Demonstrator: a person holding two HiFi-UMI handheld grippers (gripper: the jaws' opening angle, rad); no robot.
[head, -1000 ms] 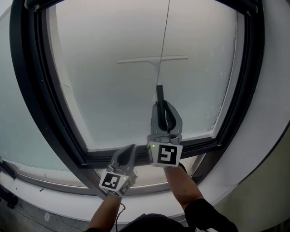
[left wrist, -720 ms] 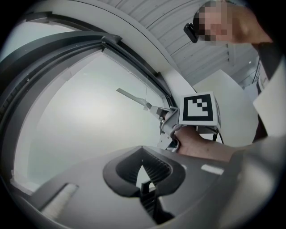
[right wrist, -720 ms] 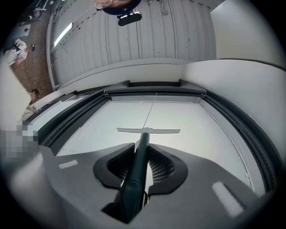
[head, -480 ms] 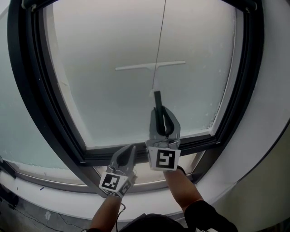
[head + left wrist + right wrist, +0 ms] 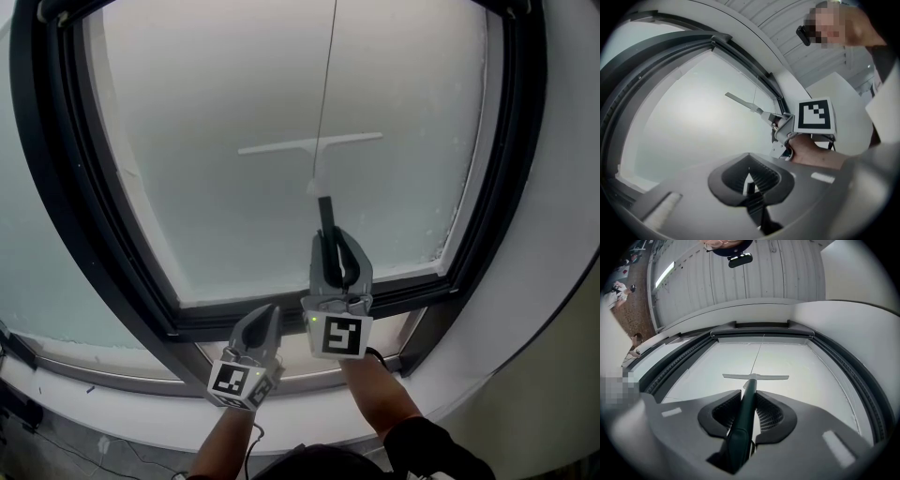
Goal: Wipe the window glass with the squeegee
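Note:
The squeegee's white blade (image 5: pixel 310 143) lies level against the frosted window glass (image 5: pixel 206 197), about mid-pane. Its dark green handle (image 5: pixel 325 214) runs down into my right gripper (image 5: pixel 333 251), which is shut on it. In the right gripper view the handle (image 5: pixel 744 411) sits clamped between the jaws, with the blade (image 5: pixel 755 377) just beyond them on the glass (image 5: pixel 787 394). My left gripper (image 5: pixel 266 317) hangs lower left, over the bottom frame, jaws shut on nothing. The left gripper view has its shut jaws (image 5: pixel 750 176) low and the squeegee (image 5: pixel 743 101) and right gripper (image 5: pixel 783 127) off to the right.
A dark frame (image 5: pixel 94 234) surrounds the pane, its bottom rail (image 5: pixel 281 314) just under my grippers. A thin vertical line (image 5: pixel 328 66) runs down the glass to the squeegee. A white sill (image 5: pixel 131 405) curves below. A person's forearm (image 5: pixel 380 394) holds the right gripper.
The squeegee blade has slid a little way down the glass with my right gripper still holding the handle. The left gripper has stayed low by the bottom frame.

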